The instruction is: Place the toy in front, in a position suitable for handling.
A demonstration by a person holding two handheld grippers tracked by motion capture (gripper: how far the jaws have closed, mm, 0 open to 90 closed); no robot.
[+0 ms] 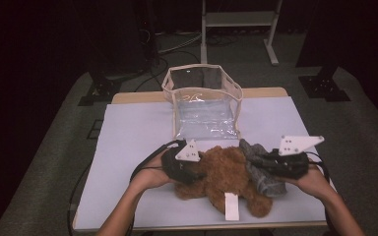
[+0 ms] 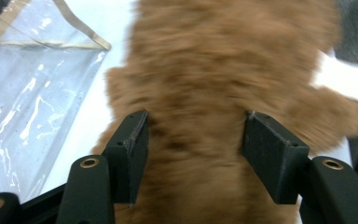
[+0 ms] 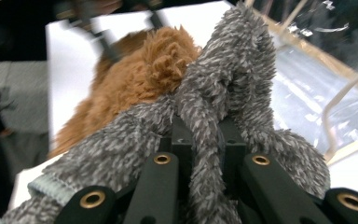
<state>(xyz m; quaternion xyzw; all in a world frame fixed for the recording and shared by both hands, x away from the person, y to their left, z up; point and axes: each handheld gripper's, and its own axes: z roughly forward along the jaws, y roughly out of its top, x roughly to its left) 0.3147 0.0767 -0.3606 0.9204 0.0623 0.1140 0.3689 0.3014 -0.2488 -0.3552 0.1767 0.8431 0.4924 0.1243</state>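
Observation:
A brown plush bear (image 1: 221, 172) lies on the white table top near the front edge, a white tag (image 1: 231, 206) sticking out of it. My left gripper (image 1: 197, 172) is at its left side. In the left gripper view the pads (image 2: 130, 154) flank the bear's body (image 2: 214, 70), and fur fills the gap and presses on both. A grey fuzzy cloth (image 1: 266, 184) lies against the bear's right side. My right gripper (image 3: 205, 135) is shut on a fold of that cloth (image 3: 233, 79), with the bear (image 3: 144, 74) behind it.
A clear plastic bag with beige trim (image 1: 204, 105) stands open at the back middle of the table (image 1: 133, 142), its flap lying toward the bear. In the left gripper view the flap (image 2: 23, 93) is at the left. A white stand's legs (image 1: 236, 29) are on the floor beyond.

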